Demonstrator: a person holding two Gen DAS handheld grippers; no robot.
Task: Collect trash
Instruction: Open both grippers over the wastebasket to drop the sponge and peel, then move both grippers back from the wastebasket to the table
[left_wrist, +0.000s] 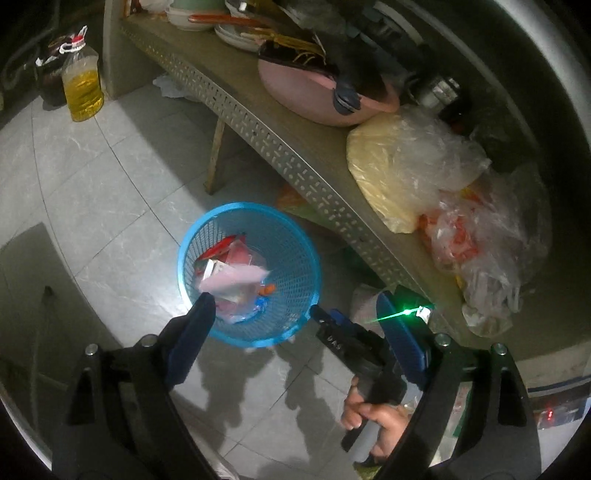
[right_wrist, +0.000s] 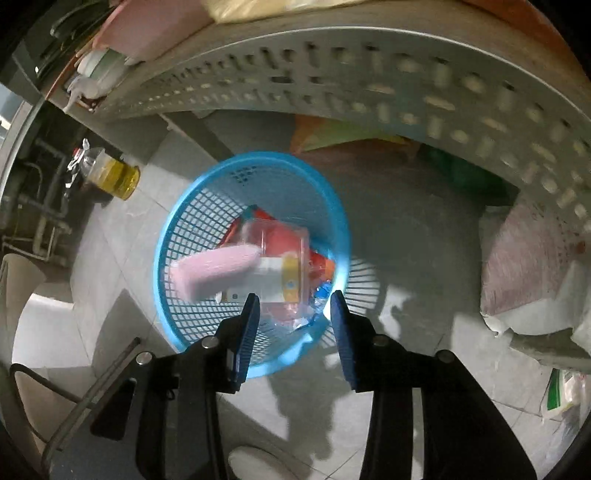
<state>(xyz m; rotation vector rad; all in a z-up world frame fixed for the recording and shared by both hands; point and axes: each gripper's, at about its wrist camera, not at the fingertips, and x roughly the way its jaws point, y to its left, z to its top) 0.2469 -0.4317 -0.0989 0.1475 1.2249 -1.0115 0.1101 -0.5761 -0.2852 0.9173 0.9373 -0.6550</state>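
Observation:
A blue mesh waste basket (left_wrist: 299, 258) stands on the tiled floor beside the table; it also shows in the right wrist view (right_wrist: 192, 221). Inside lie wrappers, a clear plastic box (right_wrist: 284, 254) and a pink paper piece (left_wrist: 236, 277), blurred in the right wrist view (right_wrist: 214, 271). My left gripper (left_wrist: 295, 299) is open and empty above the basket's near rim. My right gripper (right_wrist: 293, 302) is open and empty just over the basket; it shows in the left wrist view (left_wrist: 325, 317) at the basket's right edge, held by a hand.
A perforated grey table edge (left_wrist: 280, 147) runs diagonally, loaded with a pink basin (left_wrist: 314, 96), dishes and plastic bags (left_wrist: 461, 206). An oil bottle (left_wrist: 82, 86) stands on the floor at far left. A table leg (left_wrist: 216, 155) stands behind the basket.

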